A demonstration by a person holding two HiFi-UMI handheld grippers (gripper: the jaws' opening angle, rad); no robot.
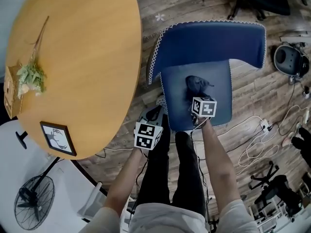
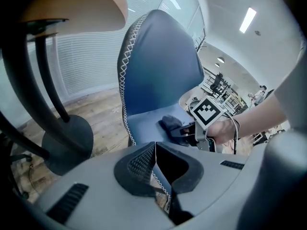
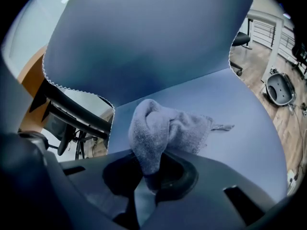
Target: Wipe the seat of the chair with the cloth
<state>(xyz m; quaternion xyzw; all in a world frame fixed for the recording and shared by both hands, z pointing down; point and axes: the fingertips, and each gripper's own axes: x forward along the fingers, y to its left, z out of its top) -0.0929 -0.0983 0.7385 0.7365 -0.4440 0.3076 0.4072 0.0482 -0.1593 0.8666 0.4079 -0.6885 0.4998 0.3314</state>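
Table on the left, far edge cut off. Chair just beside it, legs hidden under the seat. Left gripper is off the seat by its near, table-side corner, jaws together, nothing in them. Right gripper over the seat, clamped on the cloth. Cloth is bunched mid-seat, pinched end hidden in the jaws.

Open office or lab workspace. Plank floor is running under 1 round wooden table and 1 blue chair. White cables and a power strip are lying loose on the floor. A standing fan is sitting beside the table. Strip lights are glowing overhead. Blinds are covering the window. Black gear is crowding 1 corner.
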